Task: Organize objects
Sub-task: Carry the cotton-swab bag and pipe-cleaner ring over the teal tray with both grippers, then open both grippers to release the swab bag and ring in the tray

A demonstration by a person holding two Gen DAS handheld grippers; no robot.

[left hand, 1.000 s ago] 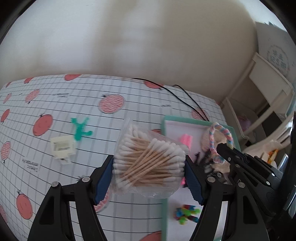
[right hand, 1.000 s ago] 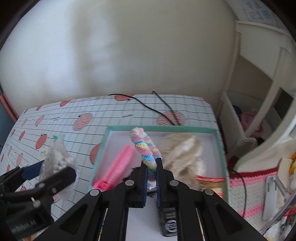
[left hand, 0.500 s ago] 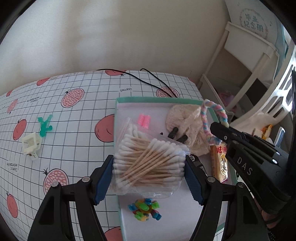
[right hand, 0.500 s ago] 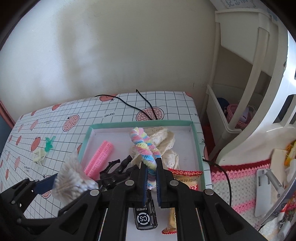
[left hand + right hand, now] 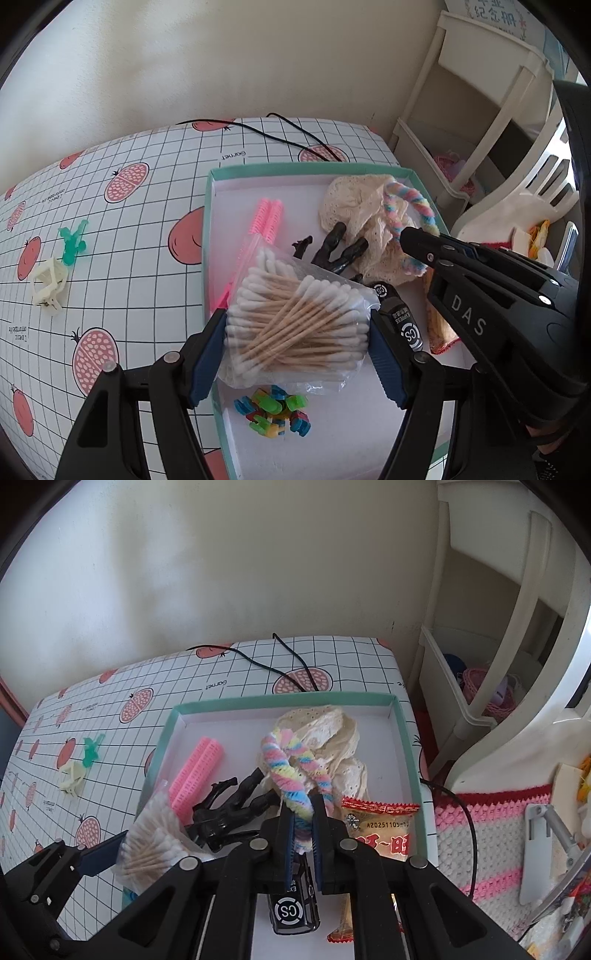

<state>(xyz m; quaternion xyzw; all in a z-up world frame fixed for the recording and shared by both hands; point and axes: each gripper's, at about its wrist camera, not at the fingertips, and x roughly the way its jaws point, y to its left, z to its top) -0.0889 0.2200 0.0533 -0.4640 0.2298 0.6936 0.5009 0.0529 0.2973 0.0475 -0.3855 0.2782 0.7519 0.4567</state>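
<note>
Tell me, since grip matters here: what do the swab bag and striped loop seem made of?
Swab bag: thin clear plastic film, glossy and wrinkled; inside, likely wooden sticks with white cotton tips. Striped loop: fuzzy pastel twisted pile, probably chenille; any core is hidden.

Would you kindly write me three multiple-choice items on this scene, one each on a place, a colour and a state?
1. Where does the green clip lie?
A. in the tray
B. on the tablecloth left of the tray
C. on the shelf

2. What colour is the hair roller in the tray?
A. pink
B. blue
C. black

3. What is the left hand-held gripper doing?
A. hanging open and empty
B. gripping the snack packet
C. holding the bag of cotton swabs

Answers:
1 B: the green clip sits outside the tray.
2 A: the hair roller is pink.
3 C: the left hand-held gripper has the bag of cotton swabs between its pads.
</note>
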